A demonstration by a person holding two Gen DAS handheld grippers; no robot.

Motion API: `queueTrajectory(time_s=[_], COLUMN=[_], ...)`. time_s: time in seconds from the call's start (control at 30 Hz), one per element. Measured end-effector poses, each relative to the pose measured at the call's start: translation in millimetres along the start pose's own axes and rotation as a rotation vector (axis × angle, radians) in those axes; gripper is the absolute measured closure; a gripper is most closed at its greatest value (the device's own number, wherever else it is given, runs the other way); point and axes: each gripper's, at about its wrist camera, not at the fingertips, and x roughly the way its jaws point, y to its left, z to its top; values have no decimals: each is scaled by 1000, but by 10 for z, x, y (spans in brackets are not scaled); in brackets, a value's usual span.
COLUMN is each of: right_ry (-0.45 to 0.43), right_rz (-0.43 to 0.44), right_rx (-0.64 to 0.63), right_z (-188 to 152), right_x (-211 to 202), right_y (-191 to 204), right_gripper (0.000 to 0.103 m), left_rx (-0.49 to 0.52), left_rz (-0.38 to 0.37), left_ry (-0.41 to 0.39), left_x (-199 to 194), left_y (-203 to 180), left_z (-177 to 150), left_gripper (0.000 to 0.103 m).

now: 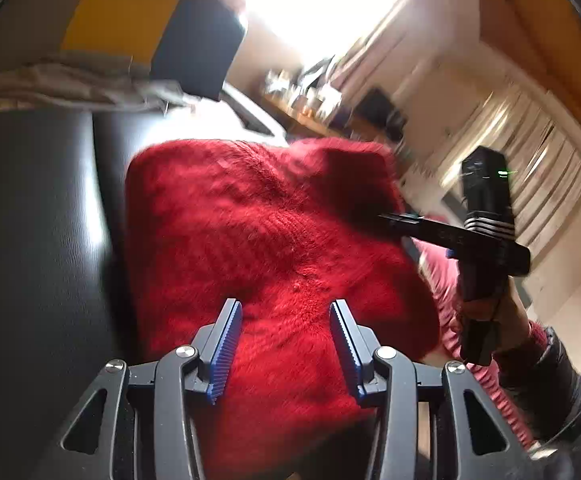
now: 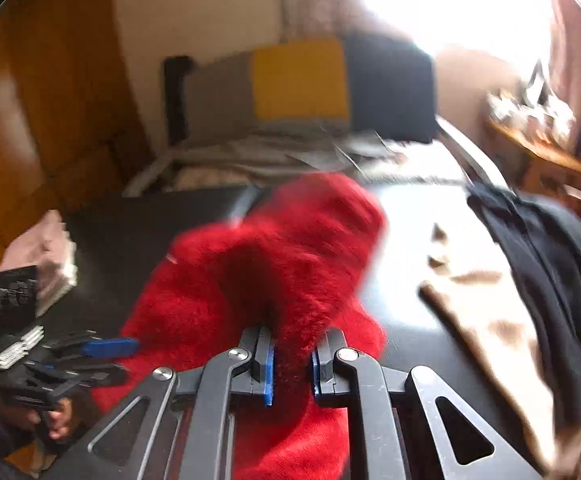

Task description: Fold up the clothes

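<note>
A fluffy red sweater (image 1: 250, 220) lies bunched on a black table (image 1: 30, 220). My left gripper (image 1: 285, 305) is open at its near edge, blue pads (image 1: 226, 352) apart, with the knit lying under and between them. In the left wrist view my right gripper (image 1: 390, 218), held by a hand, reaches into the sweater's right side. In the right wrist view my right gripper (image 2: 298, 332) is shut on a pinched fold of the red sweater (image 2: 290, 248), which rises in a hump above the black table (image 2: 130, 220). My left gripper (image 2: 126, 360) shows at the lower left against the sweater's edge.
A dark garment (image 2: 550, 280) and a beige one (image 2: 490, 320) lie on the table's right part. A folded pink stack (image 2: 46, 248) sits at the left. Behind the table are a yellow and grey cushion (image 2: 298, 80), rumpled bedding and a cluttered wooden shelf (image 2: 538, 148).
</note>
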Motion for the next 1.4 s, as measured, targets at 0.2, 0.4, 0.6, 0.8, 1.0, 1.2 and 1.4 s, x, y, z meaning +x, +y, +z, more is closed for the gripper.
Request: queueTrajectory(time_s=[0.2,0.4,0.6,0.8,1.0,1.2,1.4], right_ry=[76,-1,-72,115,137,72,18], right_rz=[141,144,193,155,69,55,80], right_rx=[368,351,59,-235,-209,-218,-187], right_z=[-645,-681,-451,-661,-1028,-1107,-1170], right_x=[626,443,-66,170,265,284,237], right_y=[-701,-742,-197,393,283,333,331], right_gripper=[76,54,52,49,47,42,37], left_rx=[7,21,96,93,96,-166,102], left_rz=[22,26,136,268,393,273,436], left_ry=[44,-4,-26,0,117,140,-7], left_x=[130,15,70,370,851,758,362], left_y=[-15,-90,-100,-9,127,537,59], left_z=[-28,195,558,856,652,618,681], left_gripper=[57,57,57,34,9,8,22])
